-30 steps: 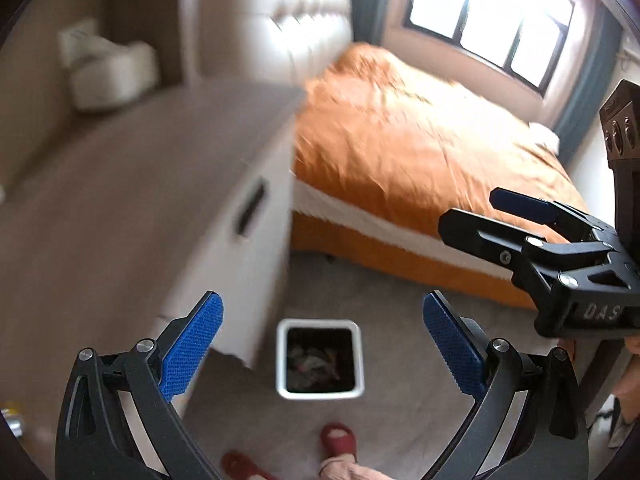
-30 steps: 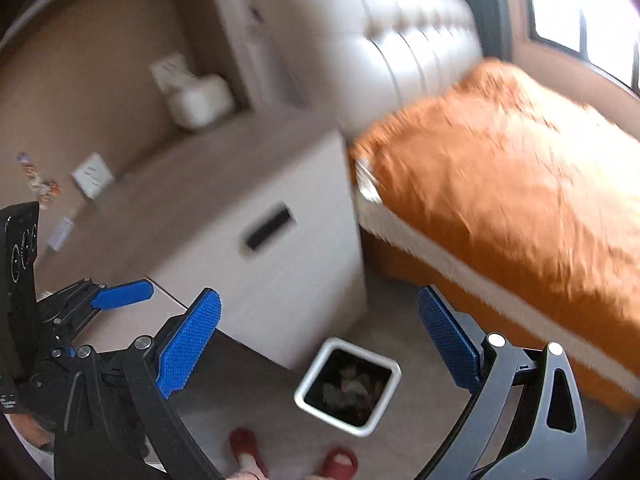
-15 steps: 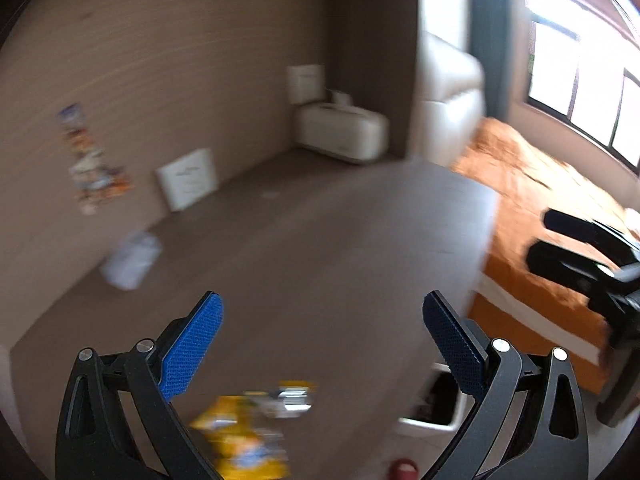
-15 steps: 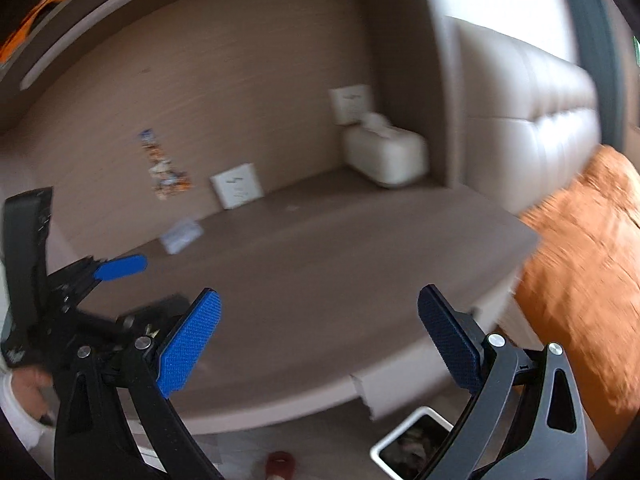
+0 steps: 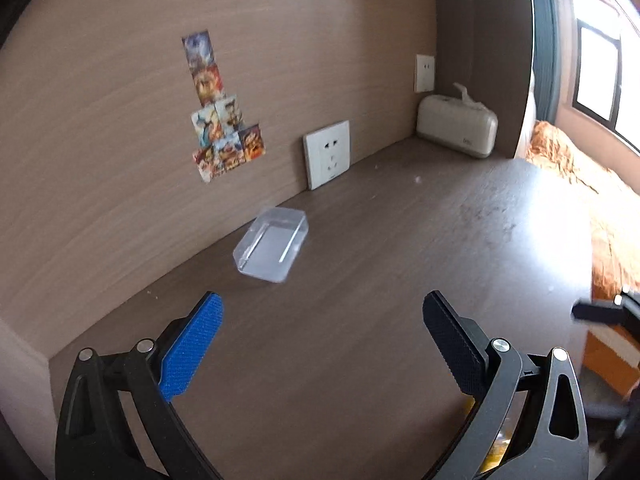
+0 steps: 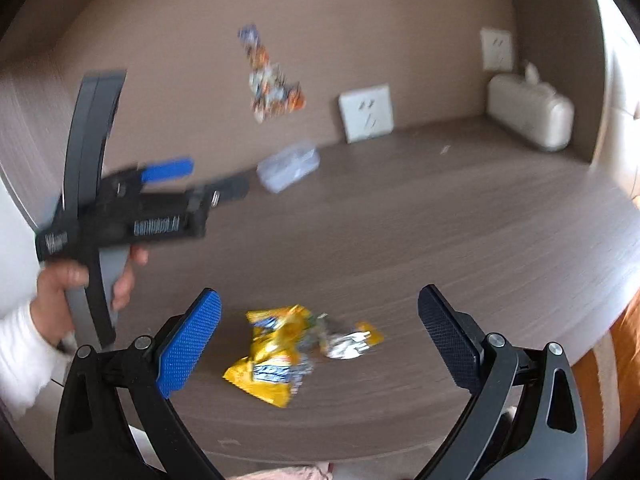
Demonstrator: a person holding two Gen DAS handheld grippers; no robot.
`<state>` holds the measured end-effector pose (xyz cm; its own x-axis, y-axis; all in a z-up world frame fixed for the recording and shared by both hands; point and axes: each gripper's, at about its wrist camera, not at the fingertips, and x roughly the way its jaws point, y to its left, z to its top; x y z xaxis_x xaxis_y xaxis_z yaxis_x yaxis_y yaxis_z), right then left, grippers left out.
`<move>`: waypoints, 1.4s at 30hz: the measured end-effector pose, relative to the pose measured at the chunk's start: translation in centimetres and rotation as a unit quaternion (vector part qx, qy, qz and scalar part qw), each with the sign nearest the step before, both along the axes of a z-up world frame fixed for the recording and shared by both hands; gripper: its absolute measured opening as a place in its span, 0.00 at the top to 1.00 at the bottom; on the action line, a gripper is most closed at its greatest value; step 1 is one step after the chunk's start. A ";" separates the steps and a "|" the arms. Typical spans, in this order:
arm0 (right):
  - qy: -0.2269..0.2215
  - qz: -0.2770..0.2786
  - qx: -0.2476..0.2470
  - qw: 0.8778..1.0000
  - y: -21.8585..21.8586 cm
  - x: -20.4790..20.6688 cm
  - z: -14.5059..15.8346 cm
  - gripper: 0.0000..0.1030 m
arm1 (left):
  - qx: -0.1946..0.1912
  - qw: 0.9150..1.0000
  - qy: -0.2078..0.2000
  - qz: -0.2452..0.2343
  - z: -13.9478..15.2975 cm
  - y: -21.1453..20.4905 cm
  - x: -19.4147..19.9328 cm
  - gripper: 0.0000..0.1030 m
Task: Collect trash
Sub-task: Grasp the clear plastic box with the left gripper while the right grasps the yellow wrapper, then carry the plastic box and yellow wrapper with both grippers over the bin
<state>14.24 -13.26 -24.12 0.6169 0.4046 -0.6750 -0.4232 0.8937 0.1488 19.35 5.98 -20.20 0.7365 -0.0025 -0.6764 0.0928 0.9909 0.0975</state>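
Broad dark wood-grain desktop (image 5: 360, 320) running back to a paler wood wall panel (image 5: 100, 100), orange bedspread (image 5: 580, 168) off the right edge under a bright window (image 5: 596, 76). Cream tissue box (image 5: 456, 124) tucked into the far right corner of the desktop, a tissue poking from its top. Two white wall sockets: a larger one (image 5: 327, 153) just above the desktop line, a smaller one (image 5: 425, 73) higher and nearer the corner. Cluster of colourful stickers (image 5: 218, 116) stuck to the panel left of the larger socket.

Left gripper (image 5: 322, 344) spread wide over bare desktop, nothing between the blue pad (image 5: 192, 348) and the dark pad opposite; in the right wrist view, seen side-on and blurred at left, gripped by the left hand (image 6: 76, 292) in a white sleeve. Right gripper (image 6: 318, 344) likewise spread wide and holding nothing, hanging above the near edge of the desktop.

Clear plastic box (image 5: 272, 244) lying near the back wall, ahead of the left gripper and apart from it. Crumpled yellow snack wrapper (image 6: 276, 356) with silver foil showing, flat on the desktop near the front edge, framed between the right gripper's pads but untouched by either.
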 end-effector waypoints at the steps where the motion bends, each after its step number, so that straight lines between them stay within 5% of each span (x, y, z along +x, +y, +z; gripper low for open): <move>1: 0.010 -0.002 -0.008 1.000 0.8 0.2 -1.1 0.05 | 0.002 1.000 0.004 -0.005 -0.6 0.5 0.5 0.05; 7: 0.015 -0.021 -0.049 0.998 3.5 0.4 -4.9 0.07 | 0.005 0.999 0.025 -0.038 -3.1 3.0 4.9 0.05; 9: -0.003 -0.019 -0.070 0.997 4.3 0.6 -5.2 0.23 | -0.003 0.998 0.035 -0.045 -3.8 3.6 6.3 0.05; 11: -0.012 -0.021 -0.081 0.996 4.6 0.9 -5.2 0.52 | -0.007 0.998 0.041 -0.051 -4.4 4.0 7.3 0.05; 17: -0.022 -0.041 -0.078 0.996 4.4 2.6 -5.0 0.69 | -0.001 0.996 0.050 -0.076 -5.5 3.7 10.2 0.05; 21: -0.029 -0.050 -0.077 0.995 3.7 2.9 -4.3 0.71 | 0.005 0.995 0.055 -0.078 -6.1 3.6 12.0 0.10; 24: -0.031 -0.057 -0.074 0.995 3.4 3.6 -4.1 0.71 | 0.018 0.995 0.054 -0.077 -6.2 3.5 13.1 0.37; 34: -0.051 -0.061 -0.078 0.994 2.7 4.5 -2.8 0.71 | 0.005 0.995 0.045 -0.086 -6.3 2.7 14.1 0.41; 42: -0.094 -0.086 -0.067 0.990 -0.6 3.5 1.3 0.71 | 0.020 0.993 0.014 -0.115 -1.5 -1.6 10.3 0.41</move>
